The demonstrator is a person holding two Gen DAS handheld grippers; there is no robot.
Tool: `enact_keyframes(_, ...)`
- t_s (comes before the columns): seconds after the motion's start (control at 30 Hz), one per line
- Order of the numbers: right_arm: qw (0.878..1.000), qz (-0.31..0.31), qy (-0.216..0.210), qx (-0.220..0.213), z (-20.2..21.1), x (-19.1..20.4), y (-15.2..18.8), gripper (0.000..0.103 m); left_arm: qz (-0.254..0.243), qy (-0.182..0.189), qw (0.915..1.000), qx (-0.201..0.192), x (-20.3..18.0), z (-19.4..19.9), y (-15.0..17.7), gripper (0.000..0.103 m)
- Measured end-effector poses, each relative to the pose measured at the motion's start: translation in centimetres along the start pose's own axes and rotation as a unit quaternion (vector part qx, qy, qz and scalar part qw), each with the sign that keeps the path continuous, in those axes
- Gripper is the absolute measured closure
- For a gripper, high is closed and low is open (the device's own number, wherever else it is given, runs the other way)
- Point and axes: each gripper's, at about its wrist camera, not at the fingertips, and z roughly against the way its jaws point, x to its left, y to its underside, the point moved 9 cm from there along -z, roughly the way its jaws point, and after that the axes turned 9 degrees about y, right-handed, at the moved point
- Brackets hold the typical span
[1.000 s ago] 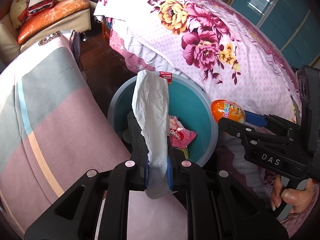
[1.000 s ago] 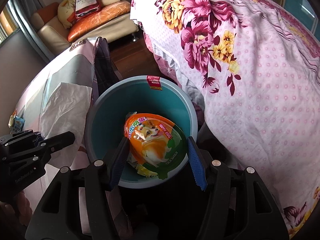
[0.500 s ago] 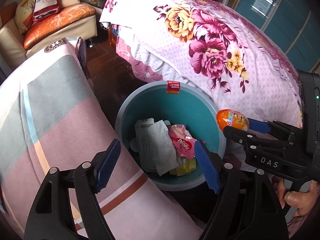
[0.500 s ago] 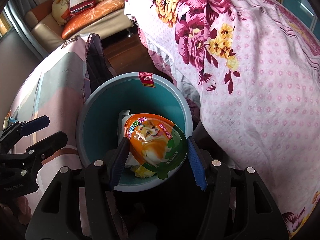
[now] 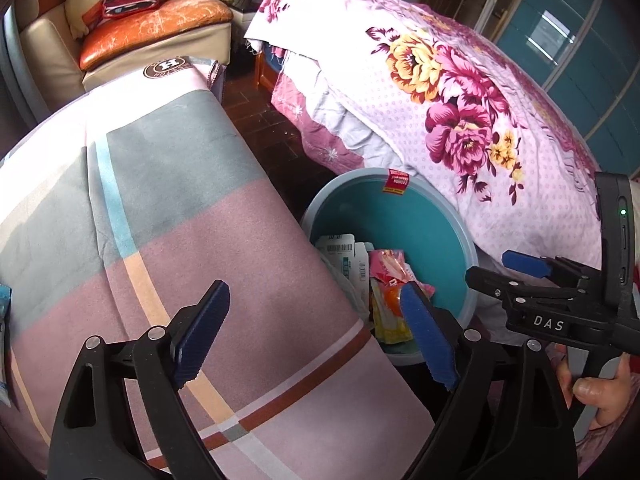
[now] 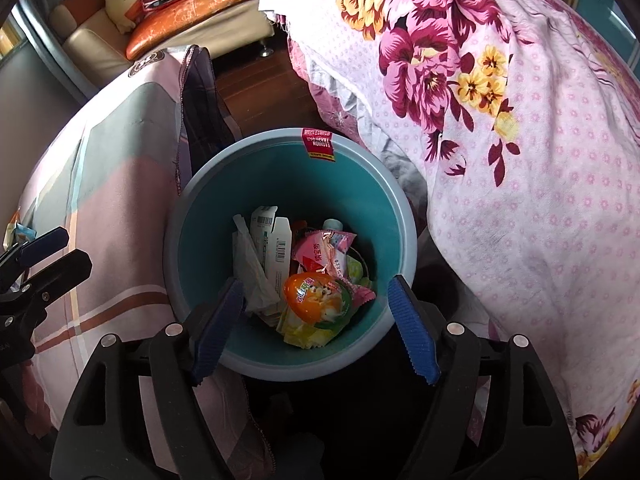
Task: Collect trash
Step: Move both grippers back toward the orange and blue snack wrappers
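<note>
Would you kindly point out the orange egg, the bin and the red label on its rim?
Orange egg (image 6: 316,298): right wrist view, on its orange front.
Bin (image 6: 280,184): right wrist view, on the teal inner wall.
Red label (image 6: 318,145): right wrist view, on its middle at the far rim.

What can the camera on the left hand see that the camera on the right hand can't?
Only the left view shows the person's hand gripping the right tool, plus the teal cupboards. Only the right view shows the whole inside of the bin: the orange egg packet, the white box and the crumpled paper at the bottom. Both show the bin with its red sticker, the flowery bedspread, the striped blanket, the sofa, and both tools opening with nothing between them.
</note>
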Motion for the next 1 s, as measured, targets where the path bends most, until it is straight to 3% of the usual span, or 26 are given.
enact_keyframes(0.43,0.999,0.04,-0.001,0.008,1.4,6.4,0.4,0.028,0.032,-0.017,0.9989,-0.029,6.1,5.3,2.0,0.014)
enact_keyframes(0.77,0.992,0.12,-0.025,0.006,3.0,17.2,1.0,0.027,0.075,-0.066,0.9927,-0.068,15.8,13.2,4.9,0.014)
enact_keyframes(1.0,0.982,0.179,-0.055,0.013,4.4,26.9,2.0,0.027,0.129,-0.113,0.9804,-0.097,24.5,19.6,8.2,0.014)
